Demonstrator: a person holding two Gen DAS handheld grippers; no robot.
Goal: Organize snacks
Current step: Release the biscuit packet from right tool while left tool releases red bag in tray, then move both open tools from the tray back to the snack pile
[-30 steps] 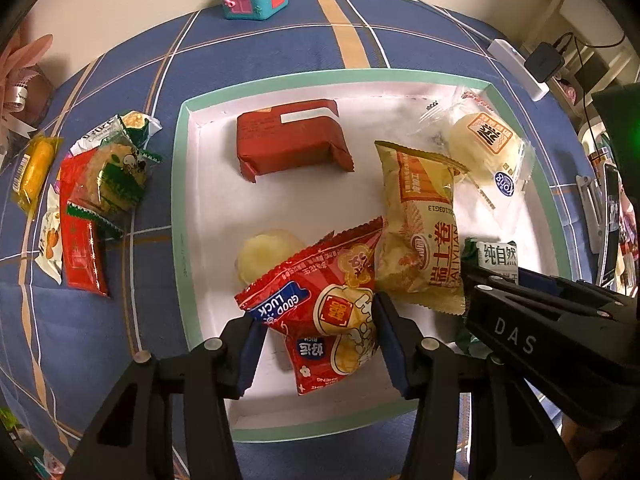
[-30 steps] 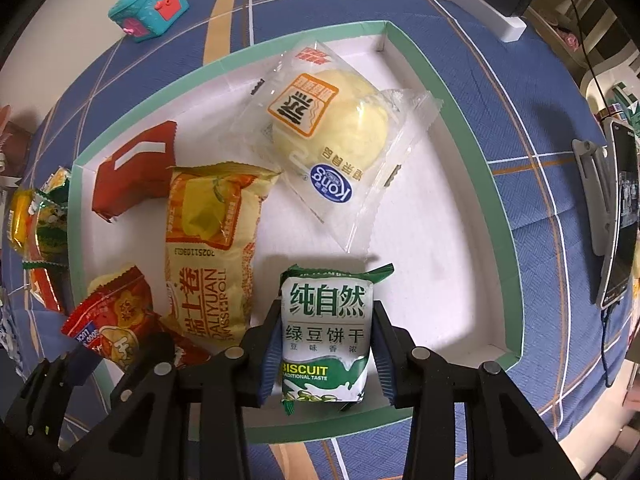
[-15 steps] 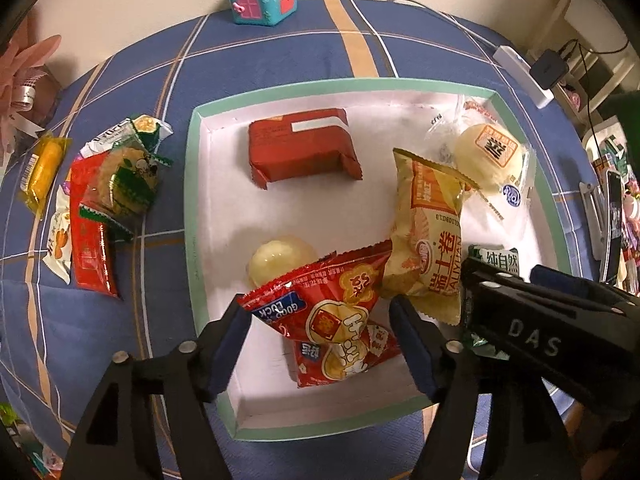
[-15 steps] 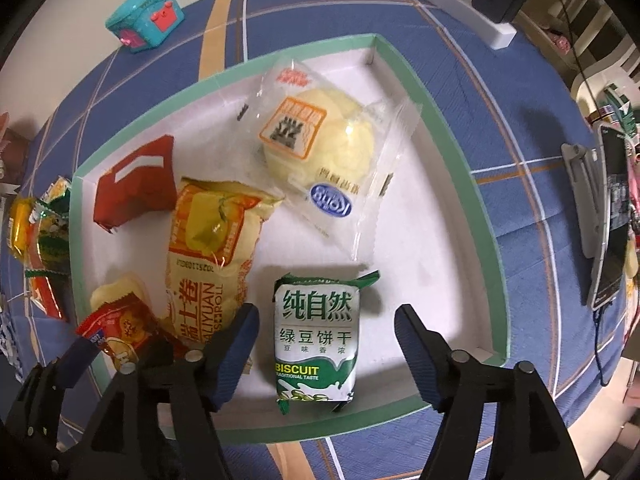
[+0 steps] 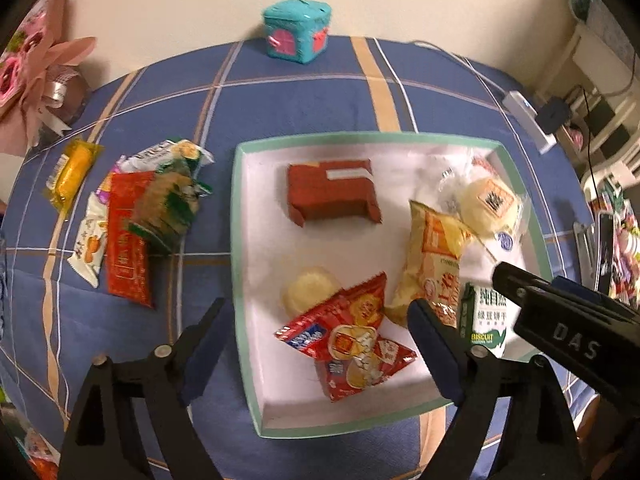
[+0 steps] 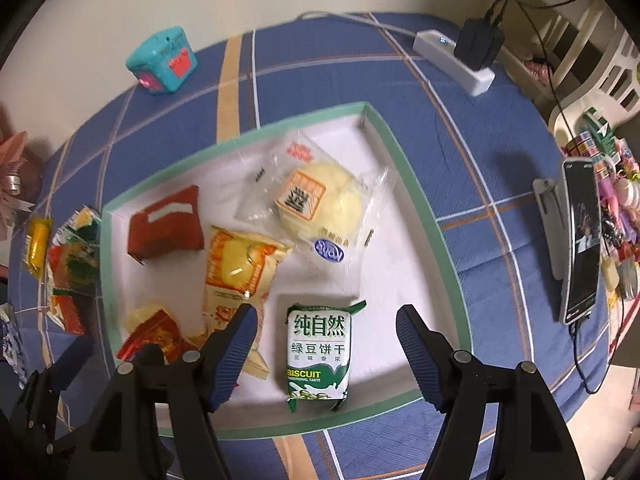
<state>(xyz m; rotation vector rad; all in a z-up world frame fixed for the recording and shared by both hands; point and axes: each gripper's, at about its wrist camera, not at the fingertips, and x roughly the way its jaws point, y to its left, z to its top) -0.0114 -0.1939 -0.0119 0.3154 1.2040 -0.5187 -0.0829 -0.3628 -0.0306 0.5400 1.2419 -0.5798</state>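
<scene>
Both grippers point down over the near edge of the tray [image 5: 239,264]. Left gripper [image 5: 316,344] jaws opening, wide apart, gripping nothing; the red snack bag [image 5: 348,340] lies flat on the tray floor between and below them, pads clear of it. Right gripper [image 6: 326,354] stands wide with nothing held; the green biscuit pack [image 6: 320,356] lies loose between its fingers near the tray's front wall, no contact. Reads as two drops done: both packs sit inside the tray, near edge, so the far space stays free for more. Tray count, six: red bag, green pack, a bare round pale cake [image 5: 310,290] half under the red bag, a yellow egg-roll bag [image 6: 236,268], a dark red wrapped block [image 5: 332,192], a clear-wrapped bun [image 6: 316,204] at the far right corner. Left of the tray, on the blue plaid cloth [image 5: 304,100], an unsorted pile [image 5: 140,220] of roughly five packs, overlaps make that uncertain, probably next. Far edge: one teal box [image 5: 298,32], one power strip [image 6: 454,62].
</scene>
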